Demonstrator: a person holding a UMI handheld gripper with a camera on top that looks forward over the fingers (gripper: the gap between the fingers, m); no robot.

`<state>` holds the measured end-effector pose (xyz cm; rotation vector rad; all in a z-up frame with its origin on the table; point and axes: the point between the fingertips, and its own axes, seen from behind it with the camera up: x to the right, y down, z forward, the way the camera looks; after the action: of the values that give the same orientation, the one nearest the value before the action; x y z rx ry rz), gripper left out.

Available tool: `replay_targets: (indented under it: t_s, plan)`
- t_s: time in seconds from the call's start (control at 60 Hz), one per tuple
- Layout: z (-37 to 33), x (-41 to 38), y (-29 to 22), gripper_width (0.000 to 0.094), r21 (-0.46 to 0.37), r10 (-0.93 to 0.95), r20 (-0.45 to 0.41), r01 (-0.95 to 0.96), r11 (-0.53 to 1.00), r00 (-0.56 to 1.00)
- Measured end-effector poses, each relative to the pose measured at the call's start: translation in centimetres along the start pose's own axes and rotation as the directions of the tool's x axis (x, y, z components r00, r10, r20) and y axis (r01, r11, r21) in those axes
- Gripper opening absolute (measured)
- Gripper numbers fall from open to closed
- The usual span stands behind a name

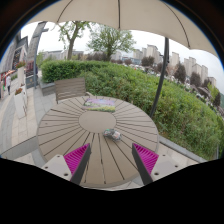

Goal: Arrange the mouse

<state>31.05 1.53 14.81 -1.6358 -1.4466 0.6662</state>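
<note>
The small grey-and-white computer mouse [113, 133] lies on the round table of pale wooden slats [70, 130], just ahead of the gripper [110, 157] and slightly toward its right finger, with bare slats all around it. It looks light, rigid and smooth-shelled, so it may slip; the safest hold is probably across its two long flanks, low on the body. The fingers stand wide apart with nothing between them, magenta pads [76, 158] facing inward. Beyond the mouse, a flat printed paper mat [98, 102] rests at the table's far side, near a grey chair [70, 88], under a cream parasol [130, 20].
</note>
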Motion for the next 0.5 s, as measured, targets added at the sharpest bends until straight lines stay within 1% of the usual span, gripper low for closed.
replay_targets:
  t_s: [0.167, 0.25, 0.4, 0.5]
  plan:
    - [6.9, 1.3, 1.1, 0.0853, 0.043, 0.008, -0.001, -0.008, 0.999, 1.000]
    - [10.5, 2.1, 2.5, 0.0853, 0.030, 0.022, -0.012, -0.022, 0.999, 1.000]
    - [16.5, 2.8, 4.7, 0.0853, 0.014, 0.025, -0.008, -0.024, 1.000, 1.000]
    - [19.7, 2.9, 5.1, 0.0853, 0.005, 0.029, 0.007, -0.029, 1.000, 1.000]
